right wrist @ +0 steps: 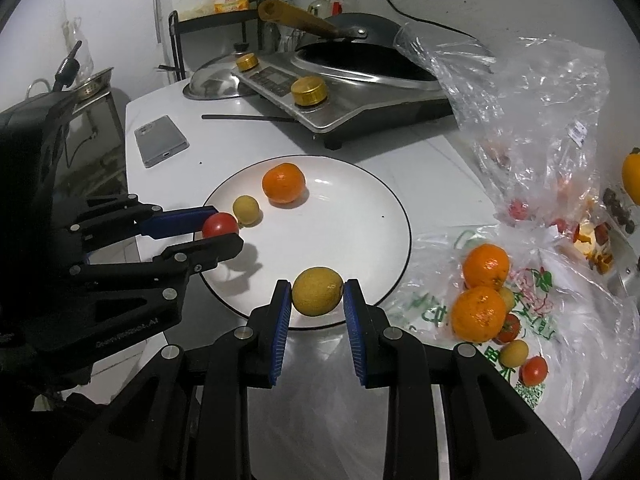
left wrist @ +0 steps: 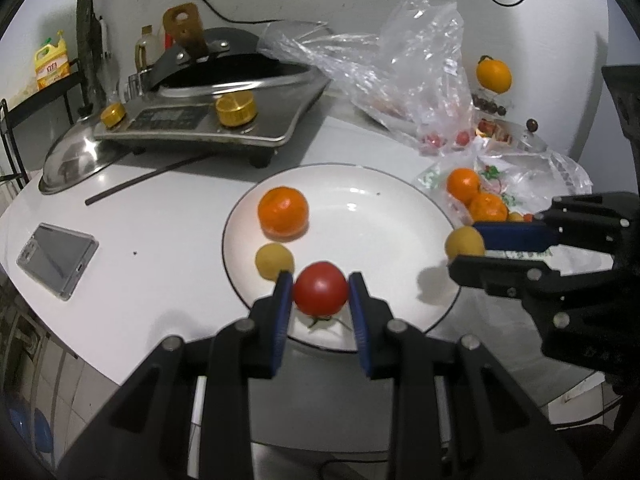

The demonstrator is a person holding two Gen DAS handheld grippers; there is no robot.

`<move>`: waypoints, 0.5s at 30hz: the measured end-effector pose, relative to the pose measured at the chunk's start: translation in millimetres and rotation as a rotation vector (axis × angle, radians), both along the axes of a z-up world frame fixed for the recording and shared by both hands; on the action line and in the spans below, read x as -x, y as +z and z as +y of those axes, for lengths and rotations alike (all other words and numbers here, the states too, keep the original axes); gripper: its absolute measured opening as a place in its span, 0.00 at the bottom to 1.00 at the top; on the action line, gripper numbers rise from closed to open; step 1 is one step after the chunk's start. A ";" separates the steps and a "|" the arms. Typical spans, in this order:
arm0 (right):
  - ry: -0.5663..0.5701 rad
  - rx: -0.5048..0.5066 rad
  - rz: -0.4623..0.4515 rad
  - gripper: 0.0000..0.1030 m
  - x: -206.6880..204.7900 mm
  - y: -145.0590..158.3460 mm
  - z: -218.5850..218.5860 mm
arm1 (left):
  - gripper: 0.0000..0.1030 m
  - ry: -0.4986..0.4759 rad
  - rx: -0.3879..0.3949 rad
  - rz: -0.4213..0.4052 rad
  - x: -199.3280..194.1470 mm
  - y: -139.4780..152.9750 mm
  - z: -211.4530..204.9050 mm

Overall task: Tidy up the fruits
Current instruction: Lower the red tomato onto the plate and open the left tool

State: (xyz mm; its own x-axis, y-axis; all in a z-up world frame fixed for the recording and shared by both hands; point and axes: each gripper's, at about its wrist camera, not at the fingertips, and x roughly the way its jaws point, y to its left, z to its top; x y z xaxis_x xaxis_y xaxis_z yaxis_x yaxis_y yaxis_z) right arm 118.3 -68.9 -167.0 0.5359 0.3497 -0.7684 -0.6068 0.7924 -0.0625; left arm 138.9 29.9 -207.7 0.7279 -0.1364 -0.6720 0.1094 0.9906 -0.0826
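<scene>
Fruits were partly sorted: a mandarin (left wrist: 283, 211) and a small yellow fruit (left wrist: 273, 260) lay on the white plate (left wrist: 360, 184); the left gripper (left wrist: 320, 296) clamped a tomato (left wrist: 320, 294), the right gripper (right wrist: 317, 294) a yellow fruit (right wrist: 317, 291), both at the plate's near rim; more fruit waited on the printed plastic bag (right wrist: 532, 308).

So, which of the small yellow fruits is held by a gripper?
The yellow fruit over the plate's near rim, clamped by the right gripper. Another lies free on the plate; others rest on the bag.

Red tomato (left wrist: 320, 289) and yellow fruit (right wrist: 317, 291) above white plate (left wrist: 400, 216) bearing orange (left wrist: 283, 213), small yellow fruit (left wrist: 274, 261).
</scene>
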 end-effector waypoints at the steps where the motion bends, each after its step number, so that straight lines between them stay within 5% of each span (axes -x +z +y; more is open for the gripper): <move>1: 0.000 0.001 0.001 0.28 -1.0 -0.5 0.9 | 0.28 0.000 0.001 0.003 -1.0 -1.1 0.8; 15: 0.007 0.002 0.027 0.28 -17.4 -10.5 8.0 | 0.30 0.002 0.019 0.035 -12.8 -7.7 6.3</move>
